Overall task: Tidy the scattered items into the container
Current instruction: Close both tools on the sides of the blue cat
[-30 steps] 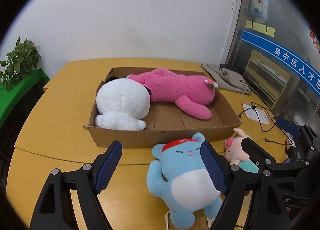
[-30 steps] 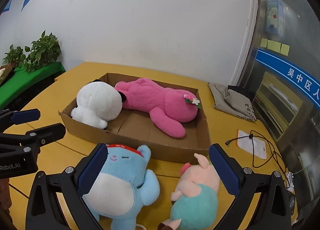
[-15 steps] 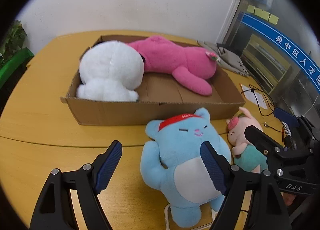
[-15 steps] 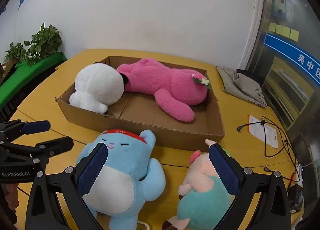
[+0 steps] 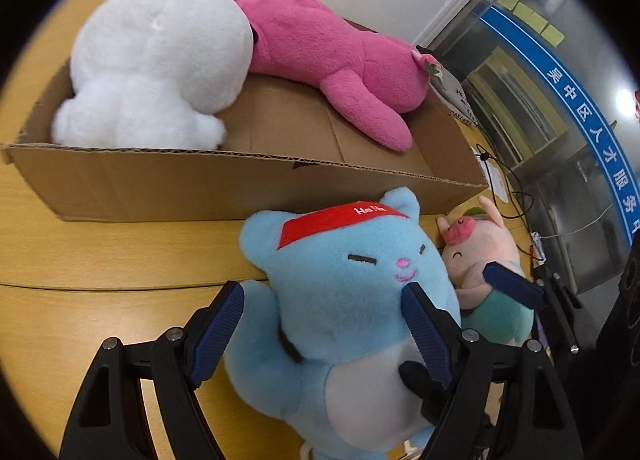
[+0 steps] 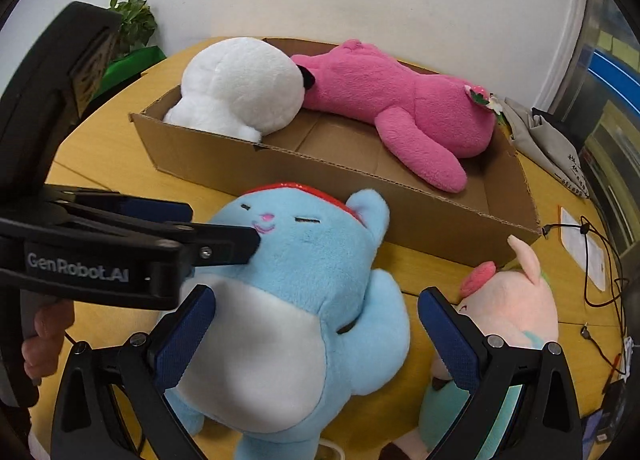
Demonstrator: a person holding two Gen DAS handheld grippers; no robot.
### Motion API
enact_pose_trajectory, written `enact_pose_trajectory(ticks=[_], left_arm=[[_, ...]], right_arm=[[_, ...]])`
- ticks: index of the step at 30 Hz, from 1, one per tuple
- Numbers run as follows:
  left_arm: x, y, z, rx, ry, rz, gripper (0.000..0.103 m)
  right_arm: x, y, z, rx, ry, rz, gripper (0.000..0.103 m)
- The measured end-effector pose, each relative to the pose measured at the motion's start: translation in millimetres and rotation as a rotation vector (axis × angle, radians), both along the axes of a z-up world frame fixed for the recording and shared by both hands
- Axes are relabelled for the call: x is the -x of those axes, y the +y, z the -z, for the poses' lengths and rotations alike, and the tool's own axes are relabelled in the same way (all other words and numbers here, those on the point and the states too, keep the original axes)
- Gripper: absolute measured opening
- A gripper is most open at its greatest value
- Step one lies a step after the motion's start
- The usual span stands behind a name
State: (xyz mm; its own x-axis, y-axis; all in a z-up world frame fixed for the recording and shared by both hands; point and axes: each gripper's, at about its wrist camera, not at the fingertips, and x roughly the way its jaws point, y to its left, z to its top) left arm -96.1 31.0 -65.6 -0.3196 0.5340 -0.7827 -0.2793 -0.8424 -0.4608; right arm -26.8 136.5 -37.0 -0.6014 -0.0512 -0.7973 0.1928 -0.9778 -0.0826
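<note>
Both grippers straddle the blue plush cat point(image 5: 344, 300), which lies on its back on the yellow table point(image 5: 100, 260) just in front of the cardboard box point(image 5: 200, 184). The left gripper point(image 5: 324, 324) has its jaws spread wide to either side of the cat's head and upper body; one blue pad touches the cheek below the pink mouth, the other stands just clear of the cat's arm. The right gripper point(image 6: 316, 336) is likewise spread, its jaws flanking the white belly (no squeeze shows in the plush). Beside the cat, touching its side, lies a pink plush pig point(image 6: 516, 312) in a teal outfit. Inside the box rest a white plush toy point(image 6: 240, 84) at the left end and a long pink plush toy point(image 6: 400, 108), its head against the white one.
</note>
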Motion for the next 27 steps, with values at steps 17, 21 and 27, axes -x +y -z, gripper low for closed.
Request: enact_pose_trajectory(ticks=[17, 21, 27], left_arm=[[4, 26, 4, 0.026, -0.061, 0.099, 0.083], [5, 27, 8, 0.024, -0.071, 0.11, 0.083], [6, 27, 9, 0.024, -0.072, 0.125, 0.079]], right_arm=[[11, -21, 12, 0.043, -0.073, -0.082, 0.102], [12, -24, 17, 0.047, -0.08, -0.09, 0.103], [13, -26, 19, 0.031, -0.072, -0.096, 0.103]])
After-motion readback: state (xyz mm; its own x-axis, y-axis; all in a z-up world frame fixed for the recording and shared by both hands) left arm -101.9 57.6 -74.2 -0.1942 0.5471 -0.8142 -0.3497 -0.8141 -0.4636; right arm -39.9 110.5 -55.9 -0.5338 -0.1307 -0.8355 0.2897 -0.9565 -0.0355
